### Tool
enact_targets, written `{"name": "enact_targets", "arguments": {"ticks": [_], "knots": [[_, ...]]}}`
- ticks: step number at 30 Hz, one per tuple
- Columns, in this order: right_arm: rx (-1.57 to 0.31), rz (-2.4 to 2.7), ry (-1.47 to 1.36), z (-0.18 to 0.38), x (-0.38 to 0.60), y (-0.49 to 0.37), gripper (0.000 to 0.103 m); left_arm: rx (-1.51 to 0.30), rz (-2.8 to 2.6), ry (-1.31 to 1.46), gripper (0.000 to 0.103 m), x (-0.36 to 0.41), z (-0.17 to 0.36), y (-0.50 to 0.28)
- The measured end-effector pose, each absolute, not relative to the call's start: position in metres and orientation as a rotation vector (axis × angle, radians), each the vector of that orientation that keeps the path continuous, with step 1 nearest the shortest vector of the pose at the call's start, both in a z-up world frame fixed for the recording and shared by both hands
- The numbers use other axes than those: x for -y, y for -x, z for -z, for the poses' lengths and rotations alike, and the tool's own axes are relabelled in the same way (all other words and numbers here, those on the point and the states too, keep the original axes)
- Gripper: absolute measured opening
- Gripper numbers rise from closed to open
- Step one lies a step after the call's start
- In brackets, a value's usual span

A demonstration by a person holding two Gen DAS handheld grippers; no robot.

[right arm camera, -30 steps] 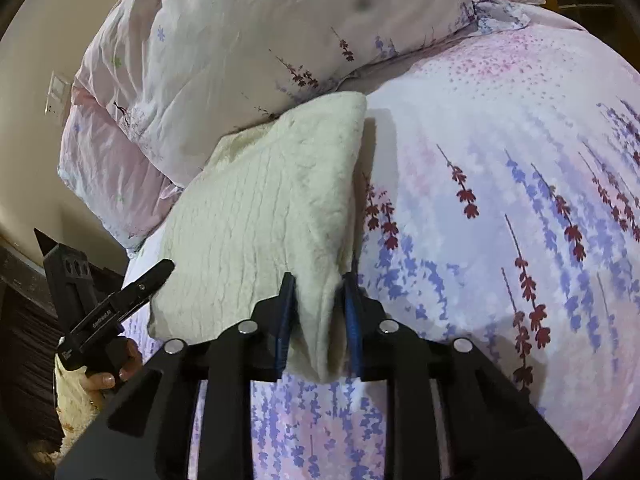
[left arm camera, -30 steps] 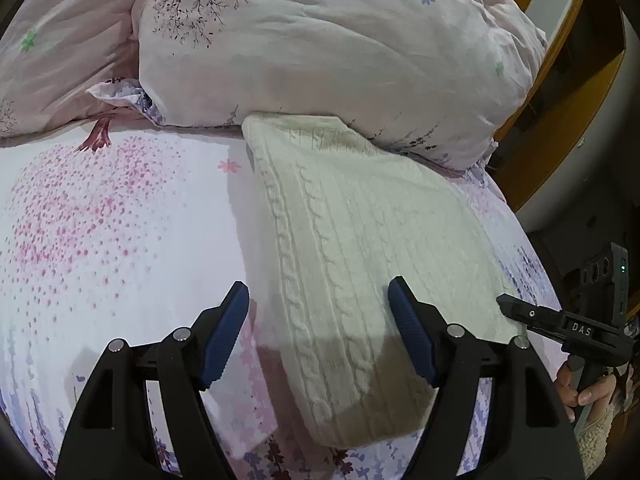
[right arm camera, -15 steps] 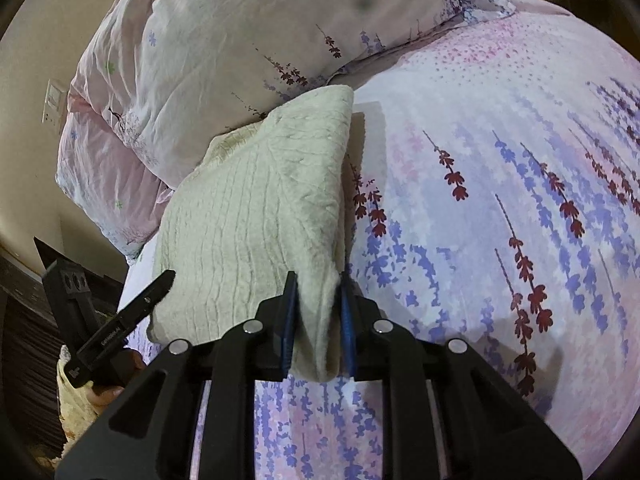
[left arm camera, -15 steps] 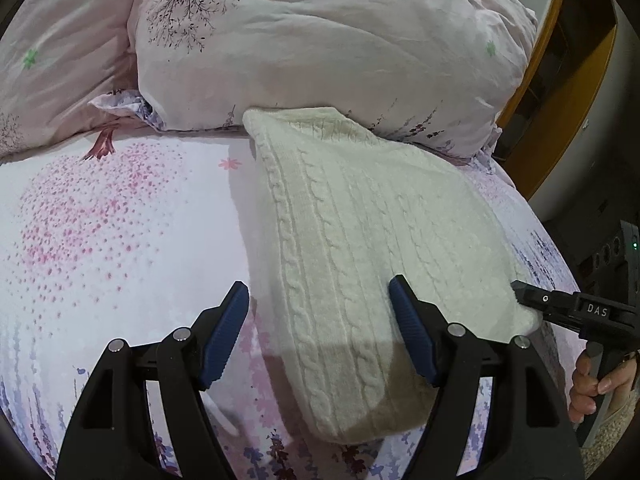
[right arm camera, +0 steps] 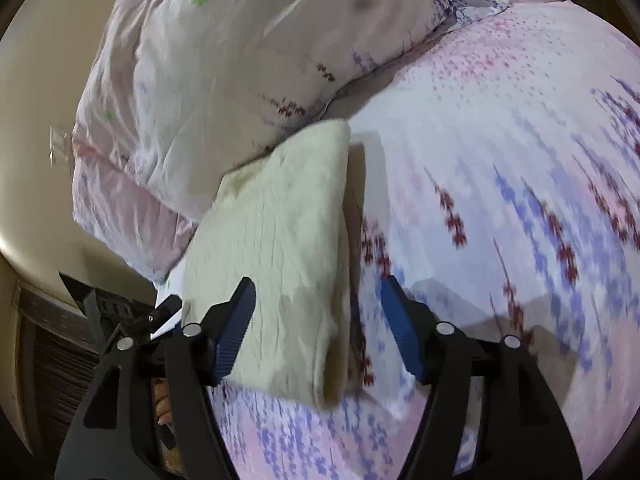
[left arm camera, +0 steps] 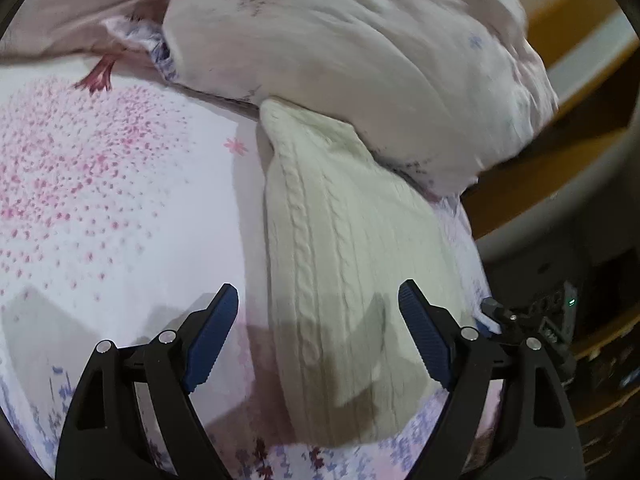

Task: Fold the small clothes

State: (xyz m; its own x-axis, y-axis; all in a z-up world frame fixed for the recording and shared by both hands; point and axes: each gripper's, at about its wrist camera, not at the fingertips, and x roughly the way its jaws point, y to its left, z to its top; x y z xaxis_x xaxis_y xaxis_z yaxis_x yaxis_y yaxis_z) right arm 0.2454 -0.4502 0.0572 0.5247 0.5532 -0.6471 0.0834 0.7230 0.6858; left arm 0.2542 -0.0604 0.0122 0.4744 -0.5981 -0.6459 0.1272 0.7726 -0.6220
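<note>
A cream cable-knit garment (left arm camera: 344, 272) lies folded on the bed, its far end against the pillows; it also shows in the right wrist view (right arm camera: 280, 264). My left gripper (left arm camera: 318, 332) is open and empty above the garment's near end. My right gripper (right arm camera: 316, 330) is open and empty, its jaws standing either side of the garment's near right corner without holding it. The other gripper shows at the right edge of the left wrist view (left arm camera: 520, 320).
The floral bedsheet (left arm camera: 100, 208) stretches to the left in the left wrist view and to the right in the right wrist view (right arm camera: 500, 200). Pink-white pillows (left arm camera: 340, 48) lie at the head. A wooden bed frame (left arm camera: 540, 184) and a beige wall (right arm camera: 36, 80) border the bed.
My right gripper has opened and let go of the garment's corner, which now lies on the bed. Both views have shifted and blurred with motion. The left gripper stays open.
</note>
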Motion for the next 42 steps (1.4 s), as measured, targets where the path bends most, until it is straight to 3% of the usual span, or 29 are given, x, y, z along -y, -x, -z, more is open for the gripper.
{"name": "enact_targets", "arguments": {"ticks": [9, 24, 27, 29, 31, 34, 42], "knots": [[-1.054, -0.315, -0.733, -0.047, 0.443, -0.295, 0.066, -1.051, 0.529, 0.673, 0.083, 0.063, 0.003, -0.283], [-1.045, -0.446, -0.709, -0.035, 0.416, -0.315, 0.066, -1.051, 0.557, 0.641, 0.085, 0.084, 0.003, -0.297], [-1.046, -0.454, -0.66, -0.034, 0.402, -0.314, 0.051, -1.051, 0.555, 0.624, 0.076, 0.086, 0.004, -0.297], [-1.045, -0.473, -0.683, -0.032, 0.4, -0.314, 0.038, -1.051, 0.555, 0.633, 0.064, 0.086, 0.005, -0.297], [-1.028, -0.482, -0.725, -0.032, 0.403, -0.311, 0.033, -1.045, 0.572, 0.653, 0.047, 0.082, 0.004, -0.295], [-0.988, -0.495, -0.744, -0.044, 0.402, -0.303, 0.03, -1.027, 0.617, 0.666, 0.041, 0.074, -0.007, -0.288], [-0.902, -0.584, -0.66, -0.096, 0.352, -0.273, 0.029, -0.956, 0.66, 0.631, 0.04, 0.024, -0.043, -0.252]]}}
